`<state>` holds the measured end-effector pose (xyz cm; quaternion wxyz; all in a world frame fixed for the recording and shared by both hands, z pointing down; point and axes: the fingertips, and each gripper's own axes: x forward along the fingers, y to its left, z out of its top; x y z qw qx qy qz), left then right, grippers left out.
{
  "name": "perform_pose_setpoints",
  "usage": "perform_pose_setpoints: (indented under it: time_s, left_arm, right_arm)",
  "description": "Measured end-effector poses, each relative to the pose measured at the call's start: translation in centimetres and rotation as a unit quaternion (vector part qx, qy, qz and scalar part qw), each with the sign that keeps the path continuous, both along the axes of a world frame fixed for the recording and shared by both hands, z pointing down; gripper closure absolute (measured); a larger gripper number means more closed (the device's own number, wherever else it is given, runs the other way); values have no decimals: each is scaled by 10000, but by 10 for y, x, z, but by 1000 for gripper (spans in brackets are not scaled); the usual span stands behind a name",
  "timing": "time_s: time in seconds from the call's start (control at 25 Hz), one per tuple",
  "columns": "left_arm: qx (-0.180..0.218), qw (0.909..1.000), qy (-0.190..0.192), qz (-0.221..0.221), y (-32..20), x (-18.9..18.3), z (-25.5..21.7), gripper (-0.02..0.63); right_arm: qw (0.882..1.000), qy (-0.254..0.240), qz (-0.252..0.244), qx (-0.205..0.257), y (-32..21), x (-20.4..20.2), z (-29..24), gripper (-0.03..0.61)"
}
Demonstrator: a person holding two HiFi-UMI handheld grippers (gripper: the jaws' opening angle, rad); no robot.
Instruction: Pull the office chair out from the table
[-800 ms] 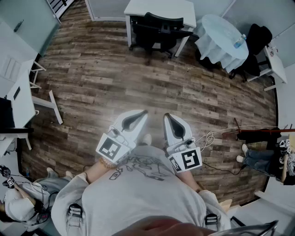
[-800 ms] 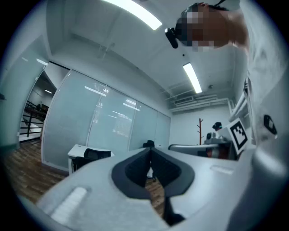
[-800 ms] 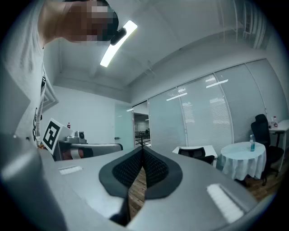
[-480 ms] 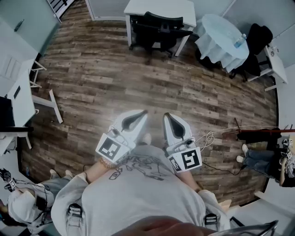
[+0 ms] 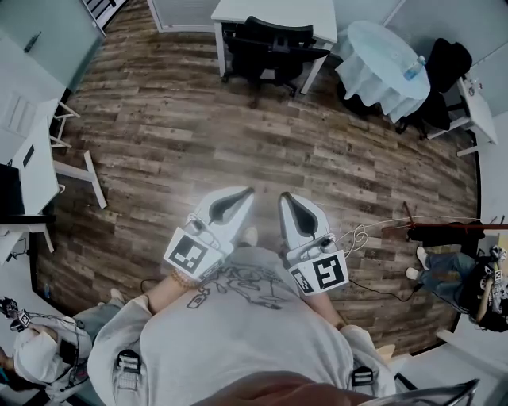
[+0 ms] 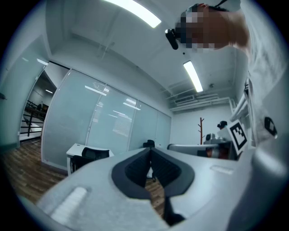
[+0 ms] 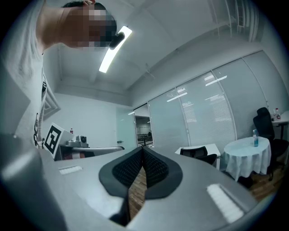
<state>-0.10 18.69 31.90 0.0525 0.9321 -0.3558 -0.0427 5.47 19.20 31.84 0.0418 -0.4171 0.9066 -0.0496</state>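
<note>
Wood-plank floor [image 5: 238, 135]; cloth-covered round table [image 5: 379, 67] far right, white desk [image 5: 38, 162] left, frosted glass wall [image 6: 95, 122], strip lights [image 6: 193, 76] overhead.

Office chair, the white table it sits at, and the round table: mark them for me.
office chair [image 5: 274, 44], head view, on its black backrest.
white table [image 5: 238, 8], head view, on the bare top.
round table [image 5: 373, 55], head view, on its white cloth.
</note>
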Motion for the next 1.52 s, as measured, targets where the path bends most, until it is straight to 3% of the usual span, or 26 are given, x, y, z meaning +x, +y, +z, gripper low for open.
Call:
perform_pose_setpoints:
  time_s: [0.44,0.96,1.52]
  left_arm:
    - [-72,9998,-33,-197,-9,28,11,611]
    - [-243,9991,-164,-310,-29,27,36,611]
    - [-240,9994,-208,-135,-126,8,49,611]
  right_arm:
    - [9999,48,-135,-37,-11,32,9,572]
    - [9997,36,-224,-74,-32,34,24,572]
    - [9991,351,-178,-125,-126,11,41,572]
